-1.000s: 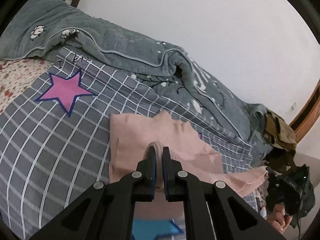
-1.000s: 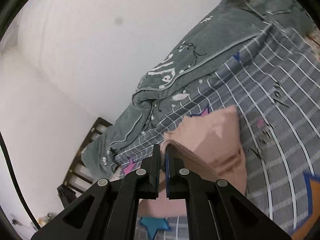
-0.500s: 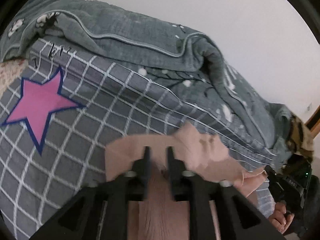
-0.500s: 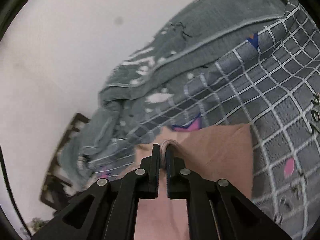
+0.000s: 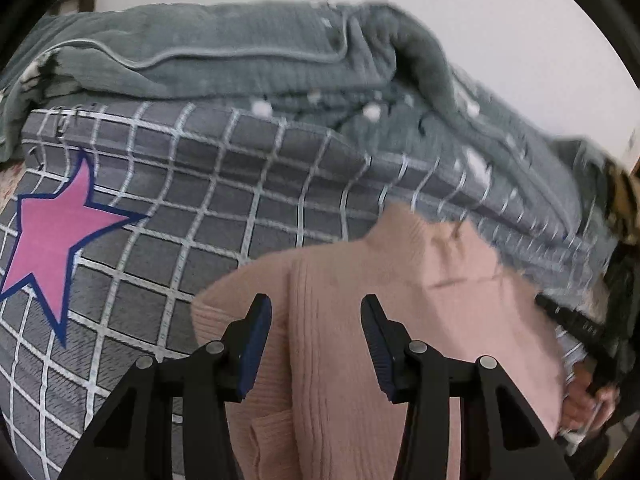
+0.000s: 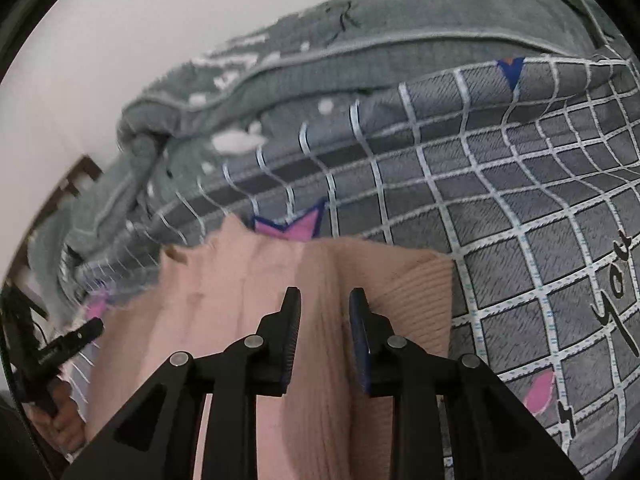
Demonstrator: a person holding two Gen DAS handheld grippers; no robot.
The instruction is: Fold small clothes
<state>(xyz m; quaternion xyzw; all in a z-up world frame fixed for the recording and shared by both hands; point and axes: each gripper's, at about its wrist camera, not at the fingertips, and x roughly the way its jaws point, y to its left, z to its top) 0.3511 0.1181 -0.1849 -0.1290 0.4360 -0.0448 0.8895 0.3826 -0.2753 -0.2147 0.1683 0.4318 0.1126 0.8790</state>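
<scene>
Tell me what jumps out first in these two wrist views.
The pink sweater lies folded on the grey checked bedspread, filling the lower middle of both views. The left gripper and the right gripper hang over it, jaws opening, pads off the knit. A pink star stands out at the left of the left view, and a rumpled grey quilt lies along the wall behind.

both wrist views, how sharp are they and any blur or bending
Left wrist view: left gripper crisp, grey quilt smeared by motion blur. Right wrist view: right gripper crisp, pink sweater soft, checked sheet lines bowed by the fisheye. Lighting flat, no glare.
</scene>
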